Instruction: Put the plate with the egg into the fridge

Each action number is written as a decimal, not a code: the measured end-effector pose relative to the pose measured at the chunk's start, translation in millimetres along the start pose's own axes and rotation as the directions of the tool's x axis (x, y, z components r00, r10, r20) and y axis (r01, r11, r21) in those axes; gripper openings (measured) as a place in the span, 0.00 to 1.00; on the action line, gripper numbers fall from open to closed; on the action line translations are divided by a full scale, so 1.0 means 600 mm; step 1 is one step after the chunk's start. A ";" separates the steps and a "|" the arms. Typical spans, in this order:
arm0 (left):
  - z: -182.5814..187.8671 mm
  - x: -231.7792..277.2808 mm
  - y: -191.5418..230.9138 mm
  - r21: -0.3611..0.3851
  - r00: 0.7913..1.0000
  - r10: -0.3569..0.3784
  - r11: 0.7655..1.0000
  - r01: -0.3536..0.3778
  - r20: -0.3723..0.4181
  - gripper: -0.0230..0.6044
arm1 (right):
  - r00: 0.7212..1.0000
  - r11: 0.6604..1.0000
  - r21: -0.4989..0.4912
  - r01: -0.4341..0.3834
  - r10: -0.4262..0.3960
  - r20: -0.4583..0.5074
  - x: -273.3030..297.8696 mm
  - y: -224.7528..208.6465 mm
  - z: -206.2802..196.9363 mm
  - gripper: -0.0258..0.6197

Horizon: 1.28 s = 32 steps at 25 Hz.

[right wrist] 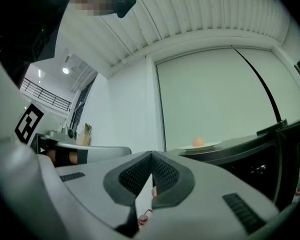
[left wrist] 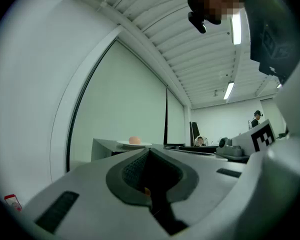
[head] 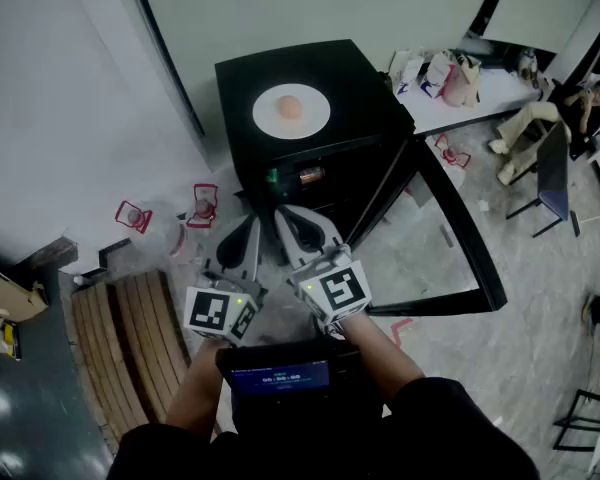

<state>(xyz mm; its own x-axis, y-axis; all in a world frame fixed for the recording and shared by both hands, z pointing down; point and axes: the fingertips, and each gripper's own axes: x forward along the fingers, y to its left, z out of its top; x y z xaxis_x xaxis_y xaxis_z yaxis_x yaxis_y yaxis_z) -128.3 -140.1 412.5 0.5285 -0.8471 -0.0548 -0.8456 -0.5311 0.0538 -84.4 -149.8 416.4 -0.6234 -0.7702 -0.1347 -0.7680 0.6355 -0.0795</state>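
Note:
A white plate with a brownish egg on it sits on top of a black mini fridge. The fridge door hangs open to the right. Both grippers are held close to the person's body, pointing at the fridge and well short of it. My left gripper is shut with nothing in it, and so is my right gripper. In the left gripper view the egg shows far off beyond the closed tips. The right gripper view also has the egg on its plate.
Small red stands lie on the floor left of the fridge. A slatted wooden bench is at the lower left. A white table with bags stands at the back right, with a seated person and a chair nearby.

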 end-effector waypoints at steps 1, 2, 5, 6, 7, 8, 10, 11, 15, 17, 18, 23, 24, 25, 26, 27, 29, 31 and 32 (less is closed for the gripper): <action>0.000 0.000 0.000 -0.001 1.000 0.000 1.000 0.000 0.000 0.05 | 1.000 1.000 -0.003 0.001 -0.001 0.004 0.000 -0.001 0.001 0.05; 0.000 0.000 0.000 -0.002 1.000 -0.001 1.000 0.001 0.001 0.05 | 1.000 1.000 -0.004 0.002 -0.002 0.007 0.000 -0.002 0.002 0.05; -0.002 -0.001 0.001 -0.005 1.000 -0.001 1.000 0.001 0.000 0.05 | 1.000 1.000 0.004 0.005 -0.005 -0.003 -0.001 -0.002 -0.001 0.05; -0.002 -0.001 0.002 -0.006 1.000 -0.001 1.000 0.001 0.000 0.05 | 1.000 1.000 0.004 0.005 -0.005 -0.004 0.000 -0.002 -0.002 0.05; -0.003 0.000 0.004 -0.008 1.000 0.000 1.000 0.000 -0.001 0.05 | 1.000 1.000 0.004 0.004 -0.004 0.000 0.001 -0.002 -0.002 0.05; -0.003 0.000 0.005 -0.010 1.000 0.000 1.000 0.000 -0.003 0.05 | 1.000 1.000 0.007 0.003 -0.003 0.009 0.003 -0.003 -0.001 0.05; -0.003 0.004 0.005 -0.005 1.000 -0.007 1.000 0.007 -0.003 0.05 | 1.000 1.000 0.017 0.003 -0.003 0.028 0.005 -0.008 0.000 0.05; -0.002 0.006 0.004 0.005 1.000 -0.016 1.000 0.016 -0.005 0.05 | 1.000 1.000 0.011 0.004 -0.004 0.025 0.005 -0.010 -0.001 0.05; 0.014 0.024 0.011 0.091 0.998 -0.055 0.994 0.057 -0.030 0.05 | 0.999 0.998 -0.063 0.005 -0.007 -0.043 0.000 -0.020 -0.008 0.05; 0.038 0.046 0.019 0.142 0.996 -0.077 0.986 0.081 -0.036 0.05 | 0.998 0.993 -0.117 0.018 -0.025 -0.060 0.001 -0.033 0.002 0.05; 0.052 0.061 0.021 0.171 0.995 -0.092 0.980 0.098 -0.040 0.05 | 0.997 0.989 -0.144 0.024 -0.034 -0.065 0.002 -0.041 0.008 0.05; 0.084 0.147 0.024 0.339 0.967 -0.197 0.909 0.242 -0.163 0.05 | 0.996 0.953 -0.302 0.021 -0.045 -0.071 0.017 -0.075 0.041 0.05; 0.086 0.167 0.028 0.370 0.955 -0.210 0.887 0.275 -0.208 0.05 | 0.997 0.933 -0.359 0.013 -0.041 -0.072 0.023 -0.080 0.048 0.05; 0.088 0.188 0.034 0.401 0.943 -0.215 0.864 0.305 -0.255 0.05 | 0.996 0.905 -0.425 0.001 -0.037 -0.077 0.029 -0.084 0.054 0.05; 0.090 0.211 0.044 0.427 0.929 -0.212 0.841 0.331 -0.303 0.05 | 0.995 0.870 -0.494 -0.013 -0.035 -0.088 0.036 -0.088 0.058 0.05; 0.093 0.234 0.055 0.449 0.914 -0.204 0.820 0.355 -0.351 0.05 | 0.994 0.827 -0.561 -0.031 -0.034 -0.105 0.043 -0.091 0.060 0.05; 0.098 0.285 0.078 0.473 0.875 -0.187 0.781 0.407 -0.446 0.05 | 0.989 0.730 -0.680 -0.067 -0.041 -0.142 0.055 -0.097 0.057 0.05; 0.089 0.335 0.103 0.457 0.810 -0.178 0.748 0.480 -0.559 0.05 | 0.983 0.635 -0.766 -0.099 -0.059 -0.176 0.065 -0.099 0.051 0.05; 0.078 0.358 0.116 0.440 0.766 -0.174 0.731 0.522 -0.619 0.05 | 0.979 0.593 -0.797 -0.114 -0.071 -0.193 0.069 -0.098 0.047 0.05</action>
<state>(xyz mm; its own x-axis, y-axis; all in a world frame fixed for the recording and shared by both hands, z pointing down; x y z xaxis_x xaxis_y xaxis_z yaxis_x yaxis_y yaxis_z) -77.1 -358.3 357.6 0.5977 -0.5675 0.5663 -0.3754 -0.8222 -0.4278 -60.6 -217.5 387.4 -0.5837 -0.8094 0.0645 -0.5013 0.4218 0.7555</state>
